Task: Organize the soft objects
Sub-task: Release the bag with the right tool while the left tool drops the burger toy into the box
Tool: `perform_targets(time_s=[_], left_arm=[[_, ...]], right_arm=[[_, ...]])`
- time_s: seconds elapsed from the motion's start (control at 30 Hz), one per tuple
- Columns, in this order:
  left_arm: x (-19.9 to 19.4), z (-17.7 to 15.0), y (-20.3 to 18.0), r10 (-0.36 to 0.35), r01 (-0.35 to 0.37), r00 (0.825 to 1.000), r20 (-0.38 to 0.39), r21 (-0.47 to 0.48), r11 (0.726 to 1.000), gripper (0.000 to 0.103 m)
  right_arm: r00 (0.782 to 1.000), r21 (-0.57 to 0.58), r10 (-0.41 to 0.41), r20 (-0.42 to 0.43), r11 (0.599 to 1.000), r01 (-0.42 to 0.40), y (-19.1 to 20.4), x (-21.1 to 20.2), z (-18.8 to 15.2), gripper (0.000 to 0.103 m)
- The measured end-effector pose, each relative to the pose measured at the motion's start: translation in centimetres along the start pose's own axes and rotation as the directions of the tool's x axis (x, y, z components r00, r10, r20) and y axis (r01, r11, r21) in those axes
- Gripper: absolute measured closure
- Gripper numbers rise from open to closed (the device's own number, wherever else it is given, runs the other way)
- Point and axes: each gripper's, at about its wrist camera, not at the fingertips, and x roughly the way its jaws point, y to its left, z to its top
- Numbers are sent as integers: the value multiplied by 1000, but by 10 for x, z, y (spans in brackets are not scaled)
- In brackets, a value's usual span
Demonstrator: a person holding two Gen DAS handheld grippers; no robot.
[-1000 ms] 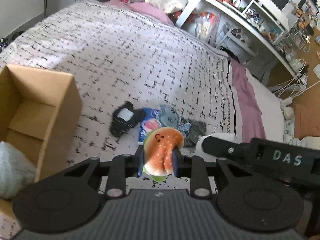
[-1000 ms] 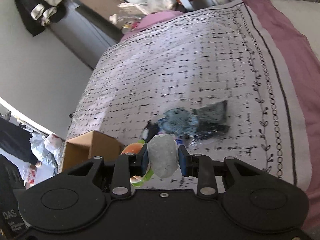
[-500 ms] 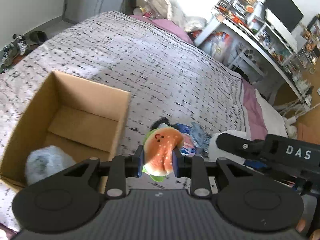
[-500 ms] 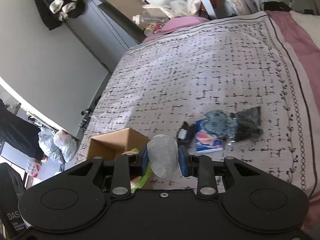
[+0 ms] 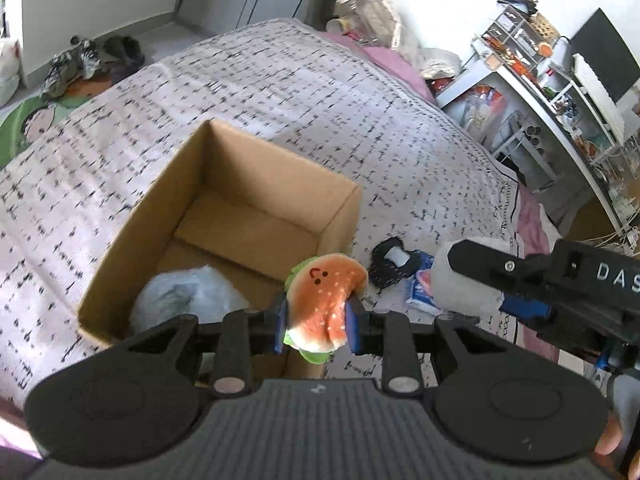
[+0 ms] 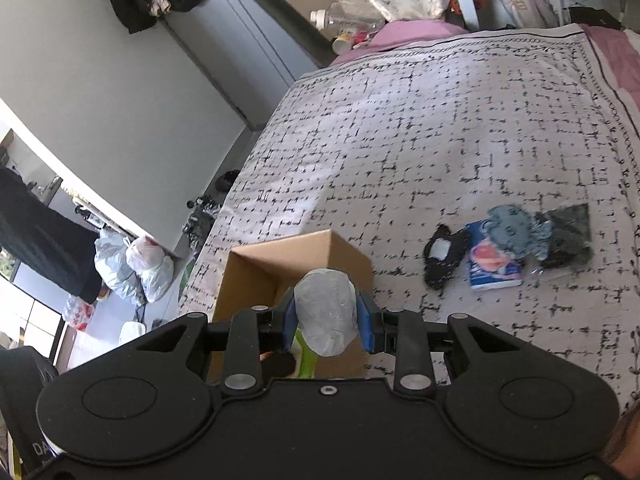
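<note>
My left gripper (image 5: 318,320) is shut on a small burger plush (image 5: 320,304) with an orange bun, a smiley face and a green frill. It hangs over the near right corner of an open cardboard box (image 5: 280,152) standing on the bed. A clear-bagged pale bundle (image 5: 188,300) lies inside the box. My right gripper (image 6: 326,320) is shut on a grey plastic-wrapped soft bundle (image 6: 326,308), just in front of the box (image 6: 288,256). In the left wrist view that right gripper (image 5: 520,276) sits to the right of the box.
Right of the box a pile lies on the patterned bedspread (image 6: 440,120): a black item (image 6: 442,260), a blue and white packet (image 6: 494,266), a blue-grey item (image 6: 510,228) and a dark bag (image 6: 568,236). Cluttered shelves (image 5: 540,80) stand beyond the bed; filled bags (image 6: 132,264) sit on the floor.
Both grippers have swung left, away from the pile, over to the box, each still holding its item. The box and the bundle inside it have come into full view.
</note>
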Motion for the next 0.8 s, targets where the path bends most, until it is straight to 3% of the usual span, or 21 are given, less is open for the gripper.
perform_targets(time_s=[0.2,0.47,0.8], left_arm=[[3,-6,16,14,-16,999,-40,-31,999,73],[10,-10,32,33,-41,992,-122,-59,997,60],[2,-6,45,19,-29,994,-111,-85,996,57]], right_arm=[[1000,-4,-2,-22,1000,2,12,11,-7,73],[999,-20,-4,-54,1000,2,28,27,-15,72],[997,-14,-10,-78,1000,9,35,44,-17,71]])
